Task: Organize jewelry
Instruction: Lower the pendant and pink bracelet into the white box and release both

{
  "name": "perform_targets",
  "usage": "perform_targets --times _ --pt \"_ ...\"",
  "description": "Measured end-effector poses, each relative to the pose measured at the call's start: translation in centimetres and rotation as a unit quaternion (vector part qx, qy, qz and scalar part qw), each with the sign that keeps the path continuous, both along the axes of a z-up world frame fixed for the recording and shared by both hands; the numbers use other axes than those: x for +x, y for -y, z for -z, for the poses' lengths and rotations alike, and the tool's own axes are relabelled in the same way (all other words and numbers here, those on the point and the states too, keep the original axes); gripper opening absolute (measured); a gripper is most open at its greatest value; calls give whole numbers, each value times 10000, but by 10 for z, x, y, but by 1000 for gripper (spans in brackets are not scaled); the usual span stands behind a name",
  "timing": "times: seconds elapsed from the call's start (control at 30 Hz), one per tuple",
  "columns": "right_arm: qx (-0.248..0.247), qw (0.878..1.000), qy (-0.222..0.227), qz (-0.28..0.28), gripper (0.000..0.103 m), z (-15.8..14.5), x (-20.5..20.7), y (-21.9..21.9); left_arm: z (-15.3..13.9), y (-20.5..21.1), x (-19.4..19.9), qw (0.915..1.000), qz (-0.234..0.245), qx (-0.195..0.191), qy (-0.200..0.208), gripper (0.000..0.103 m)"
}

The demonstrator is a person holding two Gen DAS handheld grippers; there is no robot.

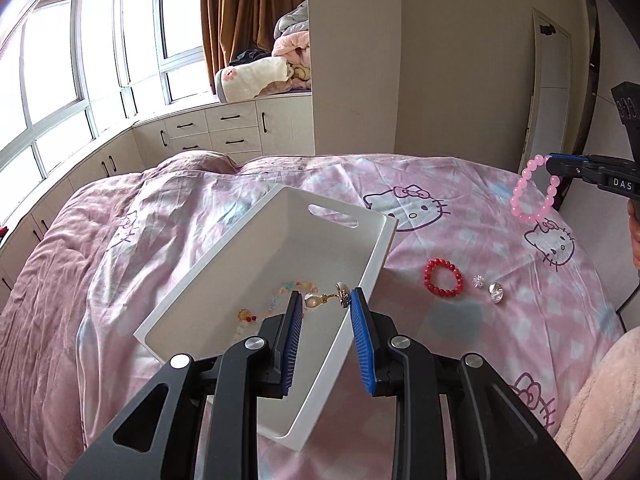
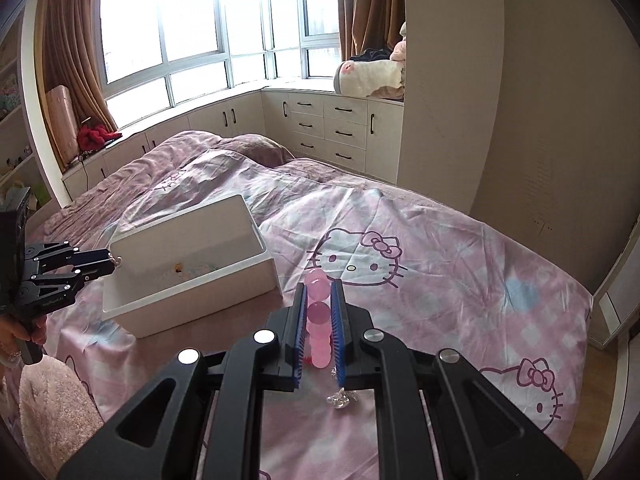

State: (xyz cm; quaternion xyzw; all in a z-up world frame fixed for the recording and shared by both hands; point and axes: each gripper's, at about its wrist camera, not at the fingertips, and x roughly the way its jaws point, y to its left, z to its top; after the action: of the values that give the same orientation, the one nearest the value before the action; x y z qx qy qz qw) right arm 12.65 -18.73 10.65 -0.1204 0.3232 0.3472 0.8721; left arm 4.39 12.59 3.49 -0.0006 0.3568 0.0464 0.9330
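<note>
A white box (image 1: 376, 264) lies on the pink Hello Kitty bedspread; it also shows in the right wrist view (image 2: 180, 300). Inside lie a pastel bead bracelet (image 1: 280, 300) and a gold pearl piece (image 1: 326, 300). My left gripper (image 1: 325, 300) is open over the box's near end, with the gold piece between its fingertips. My right gripper (image 2: 319, 294) is shut on a pink bead bracelet (image 2: 318, 320), which hangs above the bed in the left wrist view (image 1: 534, 194). A red bead bracelet (image 1: 443, 279) and two crystal pieces (image 1: 495, 292) lie right of the box.
A small silver piece (image 2: 340, 398) lies on the bedspread under my right gripper. A fluffy pink blanket (image 1: 600, 412) lies at the bed's near edge. White drawers (image 2: 328, 128) and windows stand behind the bed. A wall and door (image 1: 552, 92) are at the right.
</note>
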Motion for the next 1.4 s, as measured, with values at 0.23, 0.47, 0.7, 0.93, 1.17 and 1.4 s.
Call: perform_targets --times 0.23,0.47,0.7,0.93,1.17,1.4 --pt "61 9983 303 -498 12 -35 0 -66 -10 -42 -8 9989 -403 210 -128 29" --pt "-45 9945 306 -997 12 -44 4 -140 3 -84 -3 9967 -638 193 -471 29" --pt "-192 9910 -2 -1322 12 -28 10 -204 28 -106 5 9955 -632 22 -708 29" --pt "-470 9880 -446 -1403 12 15 18 -252 47 -106 19 9942 -637 -92 -865 30" --pt "-952 9832 -751 -1367 12 67 19 -280 62 -107 34 9917 -730 -206 -1034 30" --pt "-1049 9815 -878 -1337 13 88 19 -286 68 -100 43 9905 -691 22 -1191 32"
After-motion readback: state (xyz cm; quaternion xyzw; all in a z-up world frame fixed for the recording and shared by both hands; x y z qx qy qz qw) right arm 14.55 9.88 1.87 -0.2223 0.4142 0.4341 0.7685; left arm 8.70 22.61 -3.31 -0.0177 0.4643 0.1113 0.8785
